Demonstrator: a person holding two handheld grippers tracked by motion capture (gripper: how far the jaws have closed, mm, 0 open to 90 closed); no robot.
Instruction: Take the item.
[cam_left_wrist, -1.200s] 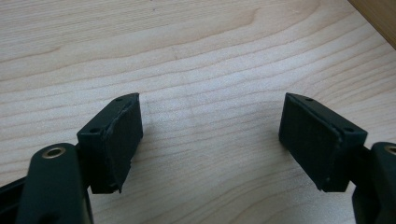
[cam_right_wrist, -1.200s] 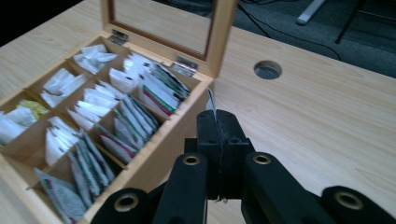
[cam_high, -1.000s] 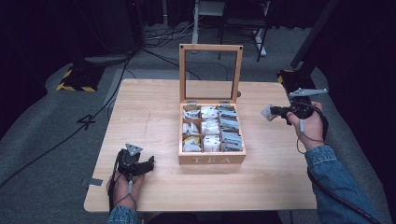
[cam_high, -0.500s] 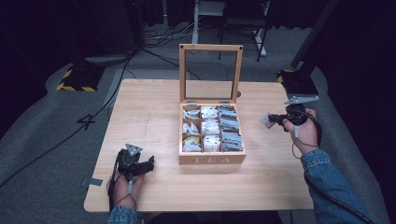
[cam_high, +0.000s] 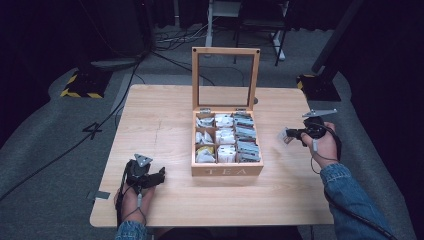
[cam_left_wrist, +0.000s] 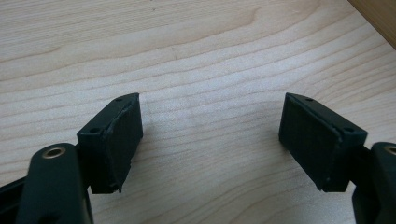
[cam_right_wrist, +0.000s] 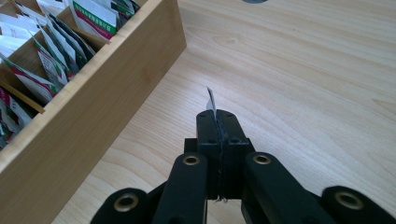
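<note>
An open wooden tea box (cam_high: 227, 170) stands mid-table, its glass lid (cam_high: 226, 51) upright. Its compartments hold several paper tea bags (cam_high: 225, 136). In the high view my right gripper (cam_high: 295, 134) hovers just right of the box, shut on a white tea bag (cam_high: 284, 136). The right gripper view has the jaws of the right gripper (cam_right_wrist: 217, 116) pressed together, a thin edge of the tea bag (cam_right_wrist: 211, 100) sticking out above them, and the box wall (cam_right_wrist: 107, 93) on the left. Near the front left, my left gripper (cam_high: 159, 174) rests on the table; the left gripper (cam_left_wrist: 210, 121) is open over bare wood.
The light wooden table (cam_high: 165, 115) has free surface on both sides of the box. Beyond the far edge the dark floor carries cables and a chair base (cam_high: 250, 20). A yellow-black striped block (cam_high: 80, 86) lies on the floor at the left.
My right gripper has moved a little toward the person and down, still holding the tea bag beside the box. The left gripper has stayed put.
</note>
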